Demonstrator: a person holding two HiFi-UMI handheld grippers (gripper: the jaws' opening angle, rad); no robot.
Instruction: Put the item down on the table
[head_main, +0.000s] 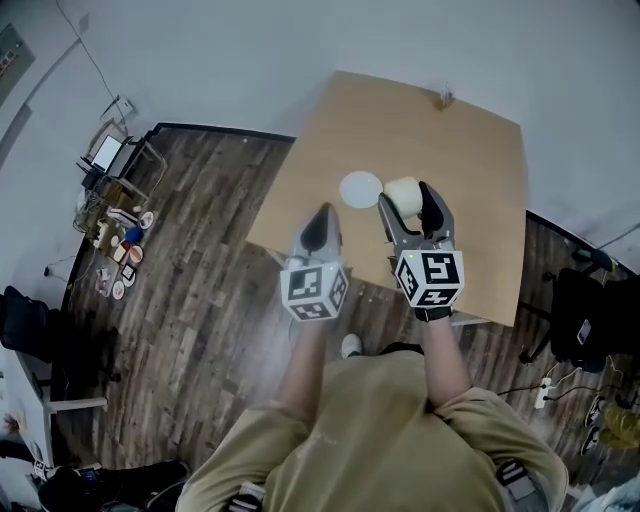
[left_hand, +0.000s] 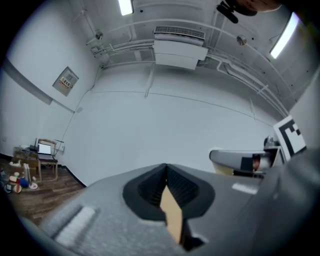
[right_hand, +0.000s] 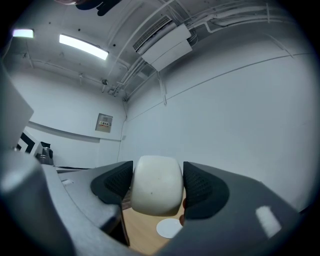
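Observation:
A cream-white cup (head_main: 402, 195) is clamped between the jaws of my right gripper (head_main: 408, 208), held in the air above the wooden table (head_main: 470, 170). In the right gripper view the cup (right_hand: 155, 186) fills the gap between the two dark pads, with the table and a white round saucer (right_hand: 169, 227) below it. In the head view the saucer (head_main: 361, 189) lies flat on the table just left of the cup. My left gripper (head_main: 321, 228) hovers over the table's near left edge, its jaws shut with nothing between them (left_hand: 167, 197).
A small object (head_main: 441, 98) stands at the table's far edge. Dark wood floor surrounds the table, with clutter and a chair (head_main: 112, 160) at far left and a black chair with cables (head_main: 580, 310) at right.

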